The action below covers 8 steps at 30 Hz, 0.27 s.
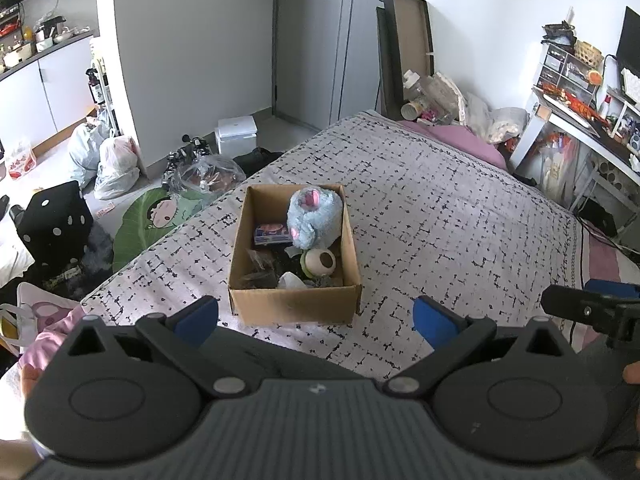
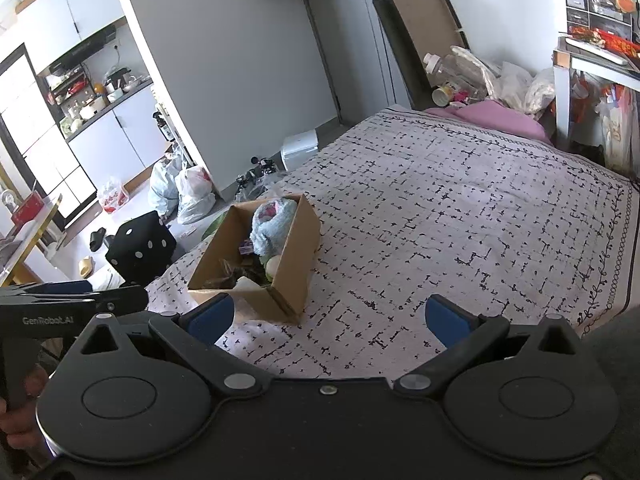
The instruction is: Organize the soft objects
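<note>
Two grippers: the left gripper (image 1: pixel 316 320) and the right gripper (image 2: pixel 326 320) are both hanging above the bedspread (image 1: pixel 440 208), jaws spread wide and holding nothing.
Box position: the cardboard box (image 1: pixel 294 304) is sitting on the bedspread, just ahead of the left gripper and off to the left of the right one.
Plush toy: a fluffy grey-blue toy (image 1: pixel 314 216) with pink patches is lying at the far end of the box, rising above its rim.
Other contents: a round green-and-cream toy (image 1: pixel 318 262), a small printed pack (image 1: pixel 272 234) and dark crumpled items are crowding the near end.
Risk, box: the light box is likely sliding or tipping if a finger is catching its wall.
Risk, grasp: soft fur is probably compressing, so a shallow pinch may be slipping off or dragging neighbouring items out.
</note>
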Available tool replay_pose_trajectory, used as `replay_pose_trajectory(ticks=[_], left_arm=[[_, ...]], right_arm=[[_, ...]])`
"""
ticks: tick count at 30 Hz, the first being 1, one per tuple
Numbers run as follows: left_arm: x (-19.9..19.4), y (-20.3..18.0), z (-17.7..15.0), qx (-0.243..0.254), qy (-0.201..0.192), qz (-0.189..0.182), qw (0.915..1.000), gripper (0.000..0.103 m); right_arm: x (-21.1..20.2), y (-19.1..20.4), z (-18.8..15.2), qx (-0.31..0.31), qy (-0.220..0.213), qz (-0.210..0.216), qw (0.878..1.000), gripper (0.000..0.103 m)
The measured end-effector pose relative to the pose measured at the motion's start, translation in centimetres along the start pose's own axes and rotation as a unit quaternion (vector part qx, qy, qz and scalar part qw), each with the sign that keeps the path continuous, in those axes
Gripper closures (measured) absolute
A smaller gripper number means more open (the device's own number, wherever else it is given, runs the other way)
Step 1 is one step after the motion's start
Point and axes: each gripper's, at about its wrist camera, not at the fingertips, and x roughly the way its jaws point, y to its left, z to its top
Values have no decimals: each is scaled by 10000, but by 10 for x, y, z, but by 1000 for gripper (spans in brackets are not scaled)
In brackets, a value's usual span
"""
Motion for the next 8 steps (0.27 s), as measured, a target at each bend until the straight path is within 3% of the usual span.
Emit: replay_pose_trajectory(ticks=[8], left_arm=[[0,-2,0,37,-9,16,10000,0]], right_arm=[[2,-8,-1,4,-41,-38,10000,0]])
